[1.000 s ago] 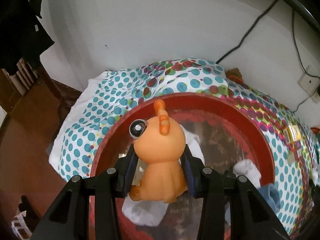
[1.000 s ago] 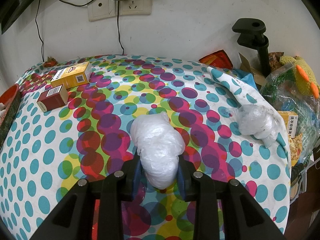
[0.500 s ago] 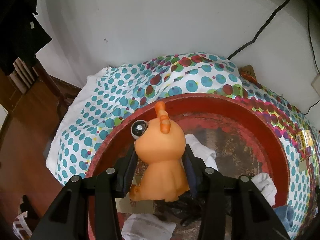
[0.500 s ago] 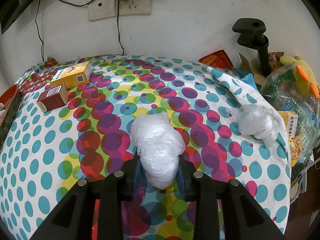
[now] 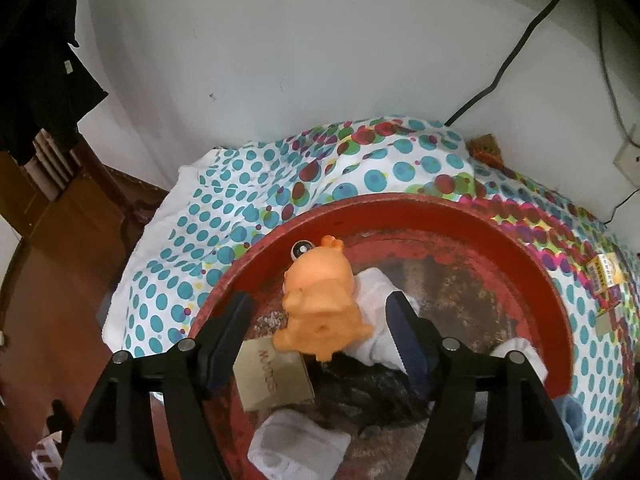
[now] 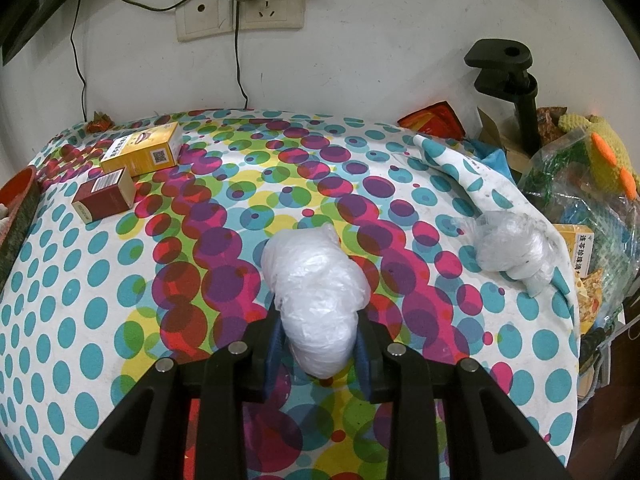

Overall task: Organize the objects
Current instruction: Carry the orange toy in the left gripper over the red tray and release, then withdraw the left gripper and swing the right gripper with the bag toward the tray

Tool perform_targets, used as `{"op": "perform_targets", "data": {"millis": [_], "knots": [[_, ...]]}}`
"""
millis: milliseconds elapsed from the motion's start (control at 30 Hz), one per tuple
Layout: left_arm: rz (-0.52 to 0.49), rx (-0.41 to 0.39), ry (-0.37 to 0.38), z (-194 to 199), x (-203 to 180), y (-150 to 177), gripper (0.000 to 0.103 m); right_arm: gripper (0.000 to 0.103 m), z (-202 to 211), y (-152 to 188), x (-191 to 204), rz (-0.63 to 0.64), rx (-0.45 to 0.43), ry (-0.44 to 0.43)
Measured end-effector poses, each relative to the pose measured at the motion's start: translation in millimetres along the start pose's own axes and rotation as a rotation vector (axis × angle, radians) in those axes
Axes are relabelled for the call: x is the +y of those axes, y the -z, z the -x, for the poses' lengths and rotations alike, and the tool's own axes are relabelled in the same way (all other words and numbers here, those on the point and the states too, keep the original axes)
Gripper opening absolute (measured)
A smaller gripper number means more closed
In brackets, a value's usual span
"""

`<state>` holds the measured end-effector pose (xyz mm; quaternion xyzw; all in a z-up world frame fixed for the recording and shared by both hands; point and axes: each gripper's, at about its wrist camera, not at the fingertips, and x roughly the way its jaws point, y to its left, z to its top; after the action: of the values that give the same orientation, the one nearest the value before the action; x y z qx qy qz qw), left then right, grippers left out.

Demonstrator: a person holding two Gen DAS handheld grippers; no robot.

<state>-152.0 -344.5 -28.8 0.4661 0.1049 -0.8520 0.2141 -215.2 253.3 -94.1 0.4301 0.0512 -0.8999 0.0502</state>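
Orange toy [image 5: 320,304] dropped into red basin [image 5: 532,256]; left tongs [image 5: 320,332] spread, right tongs [image 6: 318,340] clamp plastic bundle [image 6: 316,300].

You are looking at these colours:
- orange toy [image 5: 320,308], with one black-and-white eye
- red basin [image 5: 532,256], its floor mottled brown
- white cloths [image 5: 380,292] and a tan card [image 5: 276,376] lying in the basin
- white tablecloth [image 6: 80,280], printed with teal, purple, magenta, red, green and yellow dots
- translucent white plastic bundle [image 6: 316,292]; a second bundle [image 6: 508,248] matching it
- yellow box [image 6: 140,152]
- dark red box [image 6: 104,200]
- black grippers with blue pads [image 5: 404,336]
- yellow knitted toy [image 6: 600,152], showing orange spikes
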Motion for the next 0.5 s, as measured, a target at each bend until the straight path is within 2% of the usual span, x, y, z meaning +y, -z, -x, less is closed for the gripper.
{"op": "perform_targets", "data": {"millis": [167,333,500], "knots": [[-0.023,-0.04,0.01,28.5,-2.3,18.7,0.079,0.03,0.0,-0.4,-1.3,0.006,0.0,0.007],[-0.07,-0.074,-0.029,56.1,-3.4,51.5,0.091,0.03,0.1,0.0,1.5,0.005,0.0,0.006],[-0.076,-0.083,-0.04,77.5,3.7,91.4,0.096,0.03,0.2,0.3,3.2,0.023,-0.003,0.028]]}}
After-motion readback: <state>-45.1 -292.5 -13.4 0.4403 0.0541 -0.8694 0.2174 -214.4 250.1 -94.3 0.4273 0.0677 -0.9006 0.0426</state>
